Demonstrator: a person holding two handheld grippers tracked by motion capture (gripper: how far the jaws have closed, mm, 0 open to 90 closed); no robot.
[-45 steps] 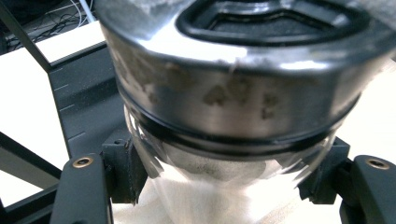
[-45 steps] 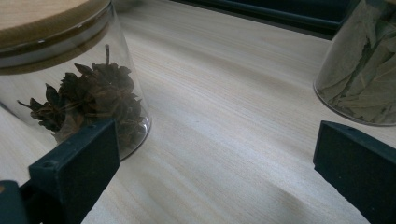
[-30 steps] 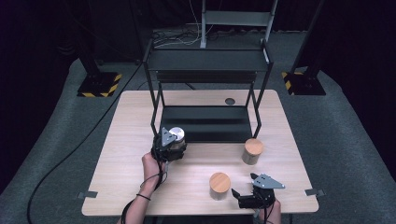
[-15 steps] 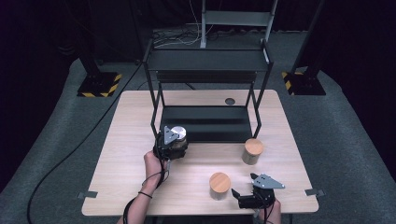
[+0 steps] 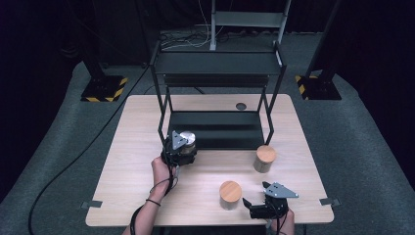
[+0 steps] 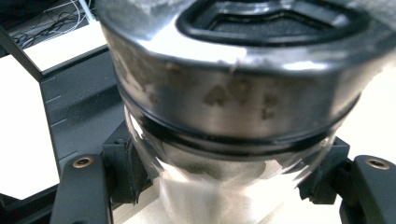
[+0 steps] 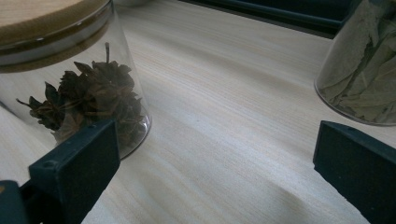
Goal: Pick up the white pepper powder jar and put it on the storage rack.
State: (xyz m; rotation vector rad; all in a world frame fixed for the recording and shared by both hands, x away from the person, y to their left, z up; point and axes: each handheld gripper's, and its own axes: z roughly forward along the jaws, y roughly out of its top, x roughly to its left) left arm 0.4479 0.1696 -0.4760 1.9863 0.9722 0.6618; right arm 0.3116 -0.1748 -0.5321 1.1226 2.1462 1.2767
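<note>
The left gripper (image 5: 186, 145) clamps a metal-lidded glass jar (image 6: 224, 140) below its lid, a likely slick, breakable load best held there, while the right gripper (image 5: 250, 204) rests open.

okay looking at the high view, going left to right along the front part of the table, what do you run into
Left gripper clamped on a metal-lidded jar → jar with a wooden lid → right gripper, jaws open → second wooden-lidded jar, set a bit farther back.
</note>
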